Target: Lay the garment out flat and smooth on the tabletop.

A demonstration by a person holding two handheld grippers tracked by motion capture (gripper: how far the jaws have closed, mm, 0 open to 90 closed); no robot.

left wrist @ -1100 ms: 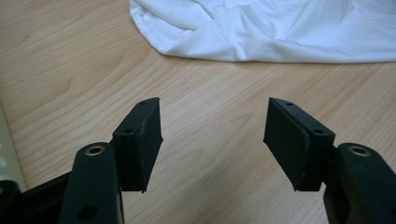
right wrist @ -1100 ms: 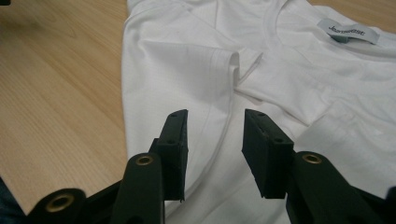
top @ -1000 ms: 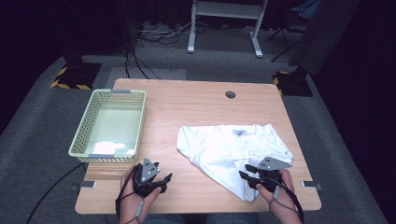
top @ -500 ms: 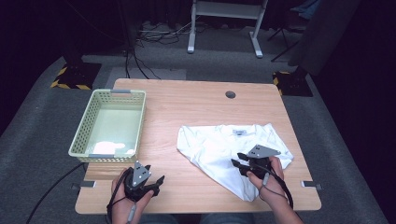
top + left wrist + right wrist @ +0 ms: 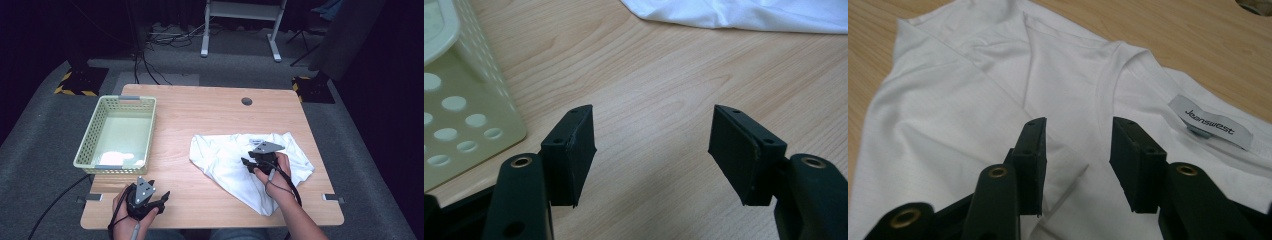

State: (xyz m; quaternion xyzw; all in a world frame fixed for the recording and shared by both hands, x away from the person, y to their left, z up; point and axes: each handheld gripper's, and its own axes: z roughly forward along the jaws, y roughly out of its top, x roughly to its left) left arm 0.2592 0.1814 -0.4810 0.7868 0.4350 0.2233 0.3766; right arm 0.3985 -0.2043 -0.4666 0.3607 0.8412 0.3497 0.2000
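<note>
A white T-shirt [image 5: 225, 160] lies crumpled on the right half of the wooden table [image 5: 200, 115]. My right gripper [image 5: 246, 164] hovers over the shirt's middle and points left. In the right gripper view its jaws [image 5: 1078, 132] stand apart just above the fabric [image 5: 963, 100], near the collar and its label [image 5: 1210, 122]. They have just been opening, and no cloth is pinched between them. My left gripper [image 5: 161, 201] rests near the table's front edge, below the basket. It is open [image 5: 654, 125] over bare wood, with the shirt's hem [image 5: 749, 12] farther off.
A pale green perforated basket [image 5: 117, 135] stands at the table's left, its corner [image 5: 454, 100] close to the left jaw. A round cable hole [image 5: 246, 101] sits near the far edge. Metal frame legs [image 5: 272, 40] and cables lie on the floor beyond.
My right gripper has travelled from the shirt's near right edge up and left to its middle, and its jaws have widened. My left hand has drifted slightly left, toward the front edge.
</note>
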